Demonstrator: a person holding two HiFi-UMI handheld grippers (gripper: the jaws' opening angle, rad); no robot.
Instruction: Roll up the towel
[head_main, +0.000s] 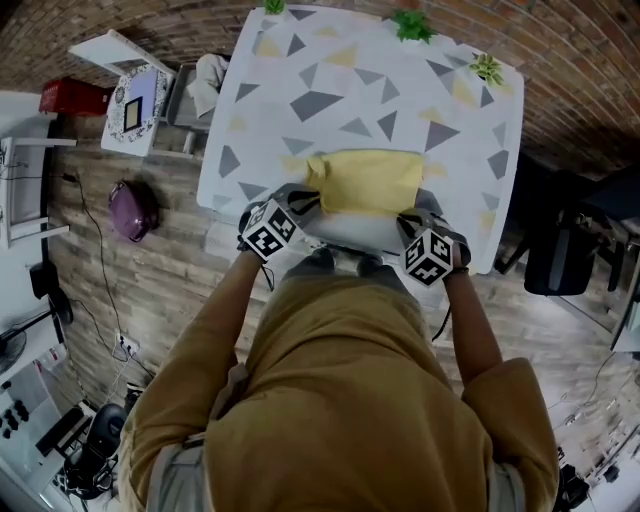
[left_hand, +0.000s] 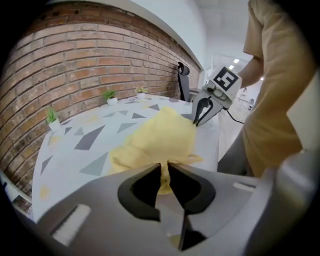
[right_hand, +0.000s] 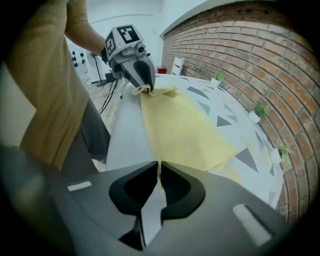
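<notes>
Yellow, soft and matte, the towel (head_main: 365, 180) lies as a flat rectangle stretched between the two grippers, at the near edge of the surface (head_main: 330, 100), a white top printed with grey and pale-yellow triangles. The left gripper (left_hand: 165, 170) pinches the towel's near left corner, which bunches into folds. The right gripper (right_hand: 159, 169) is closed on the near right corner, where the cloth lies smooth.

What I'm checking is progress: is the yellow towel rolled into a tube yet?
No, the yellow towel lies spread flat on the patterned table in the head view.
</notes>
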